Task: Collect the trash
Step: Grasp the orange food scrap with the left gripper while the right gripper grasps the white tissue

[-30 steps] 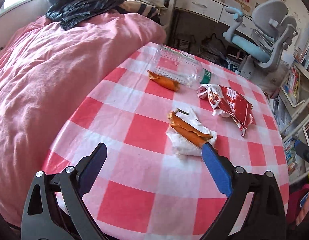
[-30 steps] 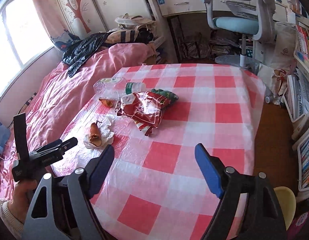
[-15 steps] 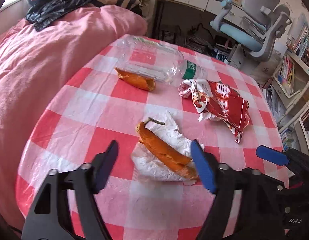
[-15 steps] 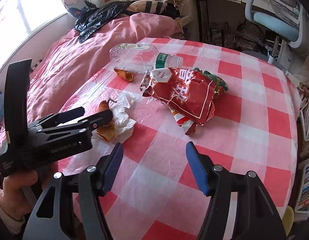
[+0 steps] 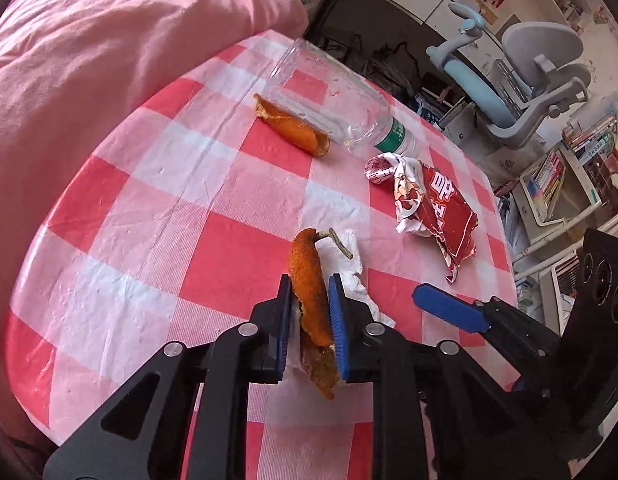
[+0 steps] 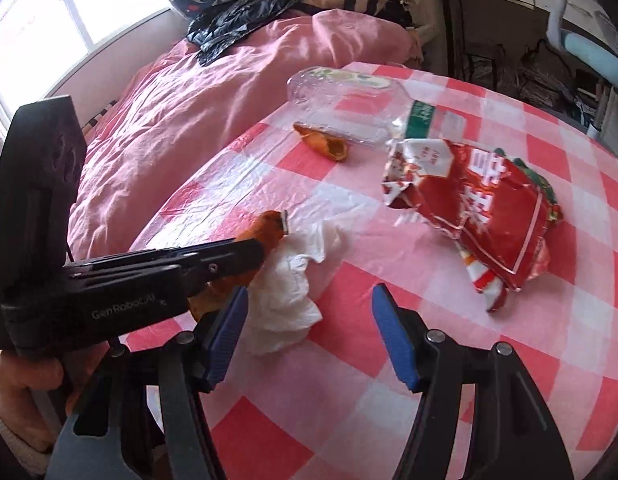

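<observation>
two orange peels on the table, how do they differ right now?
The near peel is clamped between the left gripper fingers; the far peel lies free. The near peel sits over a white tissue; the far peel lies on the checked cloth against the clear bottle. The near peel carries a stem; none shows on the far one. Both are curled orange strips.
</observation>
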### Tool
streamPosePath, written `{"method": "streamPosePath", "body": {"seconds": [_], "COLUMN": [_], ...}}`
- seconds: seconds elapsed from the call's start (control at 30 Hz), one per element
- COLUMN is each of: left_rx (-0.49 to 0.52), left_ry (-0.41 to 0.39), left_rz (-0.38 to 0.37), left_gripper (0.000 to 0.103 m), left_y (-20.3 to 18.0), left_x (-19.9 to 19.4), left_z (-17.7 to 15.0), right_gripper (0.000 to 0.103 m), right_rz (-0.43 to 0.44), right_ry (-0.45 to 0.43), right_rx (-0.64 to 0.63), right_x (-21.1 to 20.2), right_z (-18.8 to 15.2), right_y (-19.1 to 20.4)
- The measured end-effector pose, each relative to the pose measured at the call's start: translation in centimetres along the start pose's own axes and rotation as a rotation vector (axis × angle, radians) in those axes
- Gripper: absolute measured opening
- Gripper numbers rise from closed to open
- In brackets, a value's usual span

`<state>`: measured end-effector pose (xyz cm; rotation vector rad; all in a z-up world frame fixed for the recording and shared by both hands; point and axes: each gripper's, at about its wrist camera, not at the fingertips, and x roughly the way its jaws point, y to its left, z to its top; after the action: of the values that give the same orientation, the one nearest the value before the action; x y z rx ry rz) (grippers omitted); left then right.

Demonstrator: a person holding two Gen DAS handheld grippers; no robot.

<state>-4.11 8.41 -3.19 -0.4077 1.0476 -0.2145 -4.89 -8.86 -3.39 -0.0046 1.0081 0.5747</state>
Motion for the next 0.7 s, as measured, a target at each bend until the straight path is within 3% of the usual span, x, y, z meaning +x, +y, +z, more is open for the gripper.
{"method": "streamPosePath", "body": {"seconds": [0.07,0.1,0.13,0.23,0.5,0.63,0.7], "left_rx": [-0.014,-0.011,-0.010,-0.022,-0.036,-0.032,-0.011], "left_ry": [0.003,-0.006,-0.013,-0.028,-0.061,-0.037,-0.019], "left_rz": [0.002,0.014,0.017,0.022,0.051,-0.002,-0.020], "left_gripper": [0.018,0.018,0.018,0.018,0.018,0.018,0.024], "left_y": [0.4,0.5,0.6,1.0,1.9,1.6,0.9], "left_x": [0.0,-0.1,-0.3,-0.7,-1.6,-1.3,-1.0], "left_z": [0.0,0.0,0.1,0.4,0.9,0.7,0.3], "right_gripper": [0.062,0.050,0.026,0.010,0.010,0.010,0.010], "right_rz": [-0.001,0.002,0.001,-0.007,-0.072,-0.050,-0.048], "right_ry": [0.021,0.029,0.040,0.043,0.042,0.047,0.050], "right_rx": [-0.030,-0.050,-0.069,-0.119,-0.062,-0.050,-0.066], "right_x": [1.0,1.3,1.6,1.6,-0.8,-1.8,-2.1], "right_z": [0.1,0.1,0.1,-0.1,-1.2,-1.9,-2.2], "right_y": [1.0,1.5,1.9,2.6,-0.8,-1.8,-1.7]}}
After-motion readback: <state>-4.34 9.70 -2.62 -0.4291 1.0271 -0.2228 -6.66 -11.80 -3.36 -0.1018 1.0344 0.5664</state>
